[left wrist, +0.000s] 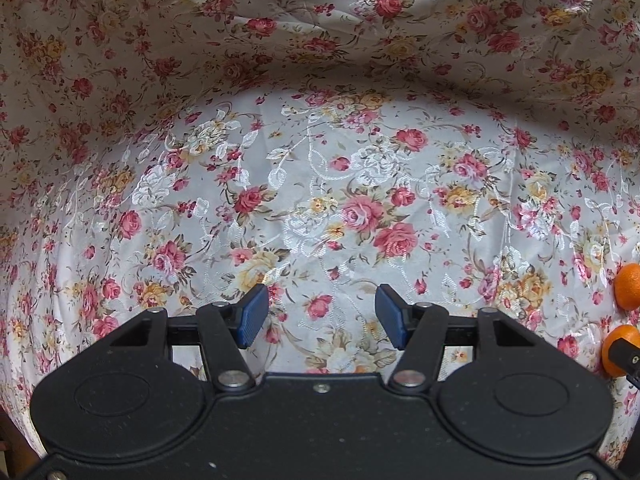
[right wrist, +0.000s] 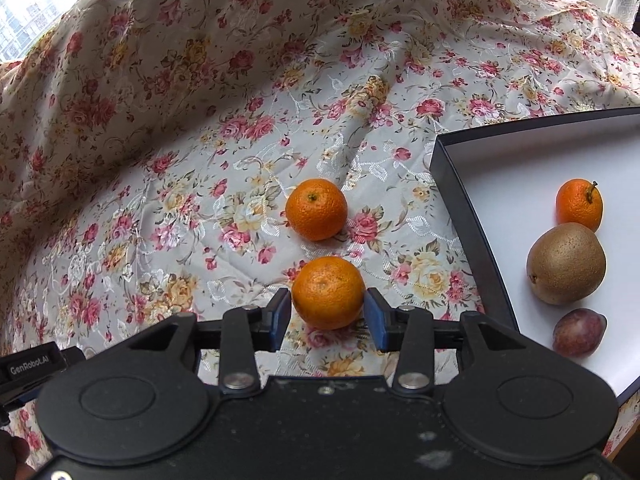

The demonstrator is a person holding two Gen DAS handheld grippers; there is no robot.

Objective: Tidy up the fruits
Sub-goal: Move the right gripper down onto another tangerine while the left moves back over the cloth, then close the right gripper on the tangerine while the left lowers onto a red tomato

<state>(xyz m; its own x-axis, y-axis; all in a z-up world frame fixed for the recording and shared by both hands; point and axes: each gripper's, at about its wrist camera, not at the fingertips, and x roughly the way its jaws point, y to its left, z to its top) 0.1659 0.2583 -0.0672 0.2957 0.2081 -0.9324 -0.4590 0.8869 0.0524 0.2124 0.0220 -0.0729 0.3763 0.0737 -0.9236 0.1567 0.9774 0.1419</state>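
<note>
Flowered cloth (right wrist: 192, 128) is spread over the whole surface, with pink and yellow roses on it. Two oranges are seen on the cloth in the right wrist view. One orange (right wrist: 328, 292) is placed between the blue pads of the right gripper (right wrist: 327, 318). The pads are set just beside its two sides, and it cannot be told if they are touching it or squeezing it. No earlier picture is given to compare. A second orange (right wrist: 316, 208) is found at about 12 o'clock from the first one, a little apart from it.

At 3 o'clock a dark tray (right wrist: 460, 216) with a white floor is seen. Inside it a small orange with a stem (right wrist: 578, 204), a brown pear (right wrist: 566, 264) and a dark red plum (right wrist: 578, 330) are lined up close together.

In the left wrist view, the left gripper (left wrist: 320, 316) is held wide open over bare cloth, with nothing between its pads. The same two oranges are seen at its 3 o'clock edge.
</note>
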